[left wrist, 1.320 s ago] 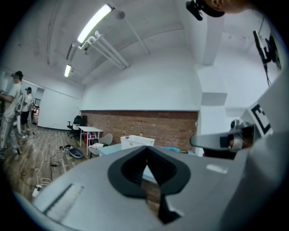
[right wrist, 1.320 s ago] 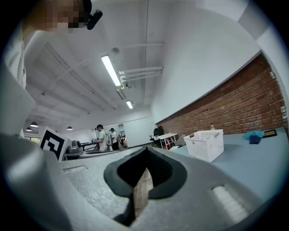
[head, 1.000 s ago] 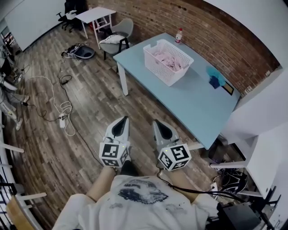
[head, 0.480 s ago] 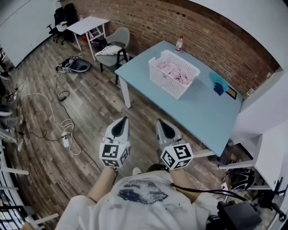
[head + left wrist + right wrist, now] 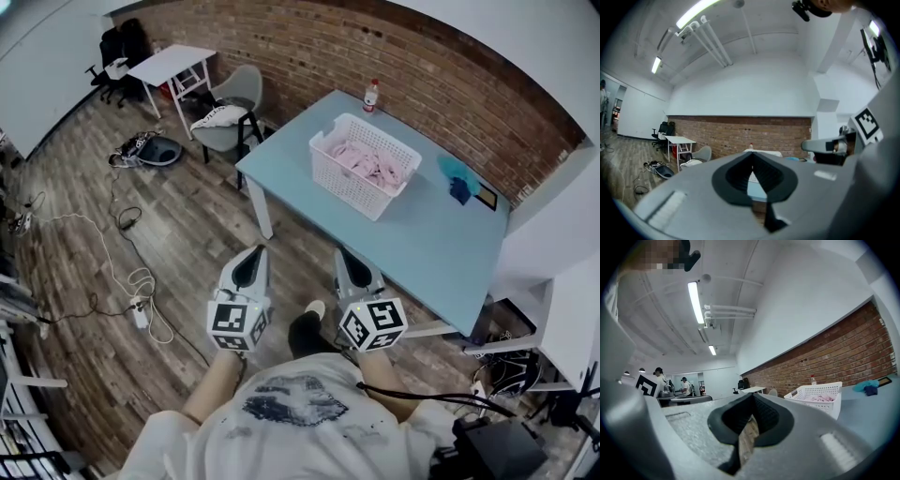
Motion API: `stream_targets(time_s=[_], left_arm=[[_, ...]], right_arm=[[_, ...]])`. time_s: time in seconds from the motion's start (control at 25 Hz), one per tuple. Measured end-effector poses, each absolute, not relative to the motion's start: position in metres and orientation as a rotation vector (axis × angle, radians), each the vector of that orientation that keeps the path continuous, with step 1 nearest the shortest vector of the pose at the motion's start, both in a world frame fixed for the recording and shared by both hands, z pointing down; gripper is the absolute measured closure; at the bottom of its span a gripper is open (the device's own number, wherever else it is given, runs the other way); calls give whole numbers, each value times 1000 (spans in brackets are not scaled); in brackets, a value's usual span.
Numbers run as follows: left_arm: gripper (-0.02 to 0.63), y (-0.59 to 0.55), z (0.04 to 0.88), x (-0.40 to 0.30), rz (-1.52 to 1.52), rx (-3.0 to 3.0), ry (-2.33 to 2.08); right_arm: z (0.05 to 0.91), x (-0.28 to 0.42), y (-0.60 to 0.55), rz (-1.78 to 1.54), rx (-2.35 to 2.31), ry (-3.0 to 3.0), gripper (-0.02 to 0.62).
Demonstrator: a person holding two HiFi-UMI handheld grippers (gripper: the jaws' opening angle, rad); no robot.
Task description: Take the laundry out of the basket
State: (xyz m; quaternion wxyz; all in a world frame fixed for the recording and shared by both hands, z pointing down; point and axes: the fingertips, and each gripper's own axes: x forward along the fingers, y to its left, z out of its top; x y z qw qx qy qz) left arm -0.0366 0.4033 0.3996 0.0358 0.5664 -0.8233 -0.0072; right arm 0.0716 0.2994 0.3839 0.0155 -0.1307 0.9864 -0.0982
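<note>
**Approach: basket well ahead, both tongs shut and empty**

Left gripper (image 5: 253,255) and right gripper (image 5: 345,258) sit low centre in the head view, side by side, tips pointing up-frame. Both have their jaws pressed together with nothing between them; each gripper view shows only a thin slit.

White laundry basket (image 5: 349,187) stands on the light blue table (image 5: 422,234), upper right of the grippers and well apart from them. Pink laundry (image 5: 367,161) lies inside, untouched. The basket's long axis runs upper left to lower right, roughly along the table's near edge. The right gripper is the nearer one, and its view shows the basket at right of frame.

Judgement: the task has not started. The person needs to close in on the table, and the jaws must spread before any grab.

Between grippers and basket there is only wood floor, then the table's near edge and its white leg (image 5: 266,217).

Around:
- bottle (image 5: 371,96) behind the basket
- blue cloth (image 5: 455,175) right of the basket, apart from it
- grey chair (image 5: 232,111) at the table's left end
- cables (image 5: 131,272) on the floor at left, off the path
</note>
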Motion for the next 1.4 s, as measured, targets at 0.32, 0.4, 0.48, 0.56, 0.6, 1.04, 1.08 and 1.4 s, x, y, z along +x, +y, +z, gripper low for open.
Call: stream_targets(time_s=[0.32, 0.4, 0.48, 0.56, 0.6, 1.04, 1.08, 1.4], left_arm=[[617, 325, 402, -83, 9, 1819, -2464], [617, 300, 403, -97, 12, 1836, -2444], [617, 270, 406, -110, 19, 1857, -2416], [617, 235, 409, -124, 31, 1882, -2384], [617, 216, 409, -131, 37, 1894, -2369], [617, 53, 417, -179, 94, 2034, -2208], [617, 46, 419, -180, 98, 2041, -2192], [617, -9, 432, -186, 153, 2149, -2052]], right_arm=[[391, 29, 234, -326, -489, 3062, 598], [393, 17, 211, -335, -515, 3060, 598], [396, 4, 184, -348, -545, 3058, 598], [399, -9, 153, -362, -579, 3058, 598], [400, -16, 137, -369, -596, 3058, 598], [409, -56, -13, -425, -788, 3028, 598], [410, -55, -20, -432, -805, 3021, 598], [420, -52, -68, -503, -967, 2958, 598]])
